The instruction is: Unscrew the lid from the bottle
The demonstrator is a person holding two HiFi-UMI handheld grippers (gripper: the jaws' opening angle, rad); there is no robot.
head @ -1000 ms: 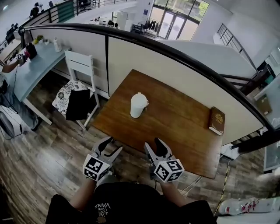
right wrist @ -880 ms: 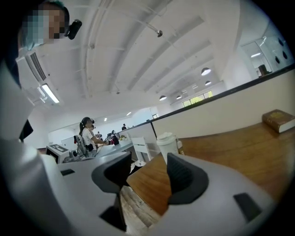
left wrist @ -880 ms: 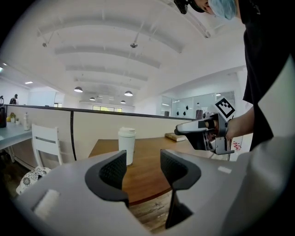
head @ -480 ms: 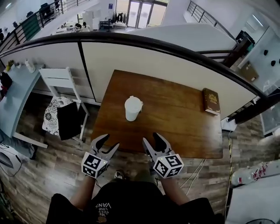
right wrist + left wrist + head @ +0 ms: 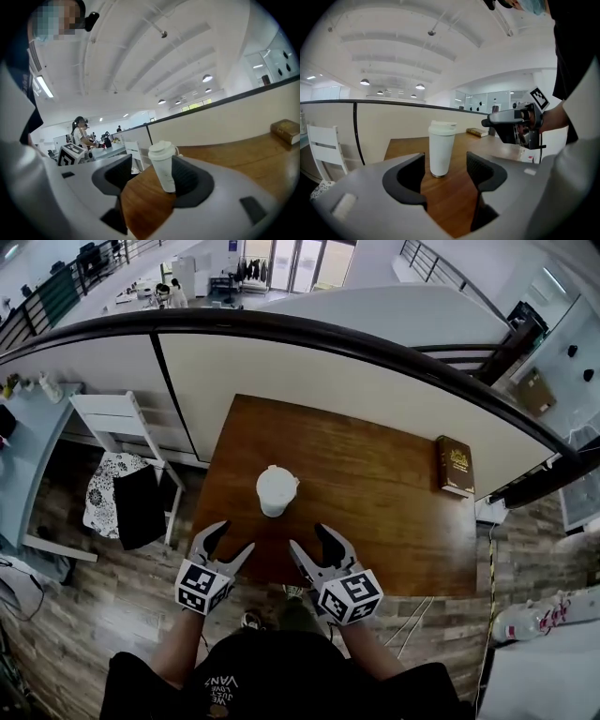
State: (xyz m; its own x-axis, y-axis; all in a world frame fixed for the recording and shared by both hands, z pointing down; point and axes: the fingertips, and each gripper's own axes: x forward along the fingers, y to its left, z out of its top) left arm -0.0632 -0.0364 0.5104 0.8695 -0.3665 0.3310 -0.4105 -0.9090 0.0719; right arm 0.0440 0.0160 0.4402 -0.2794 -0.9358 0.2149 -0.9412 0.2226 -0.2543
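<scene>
Movement: both grippers have advanced to the near edge of the table [image 5: 375,474] since the earlier frame, closing on the bottle [image 5: 276,493].
Left gripper [image 5: 232,538]: released, jaws opening; nothing between the pads. It sits at the table's near edge, short of the bottle and not touching it.
Right gripper [image 5: 310,538]: released, jaws opening, nothing gripped. In its own view the bottle lines up with the gap, standing beyond the jaws.
Bottle: white, upright on the wooden table, towards the front left, just ahead of both grippers.
Lid [image 5: 442,126]: white, seated on the bottle top.
Surroundings: brown book [image 5: 456,466] at the table's far right edge; white chair [image 5: 114,415] left of the table.
</scene>
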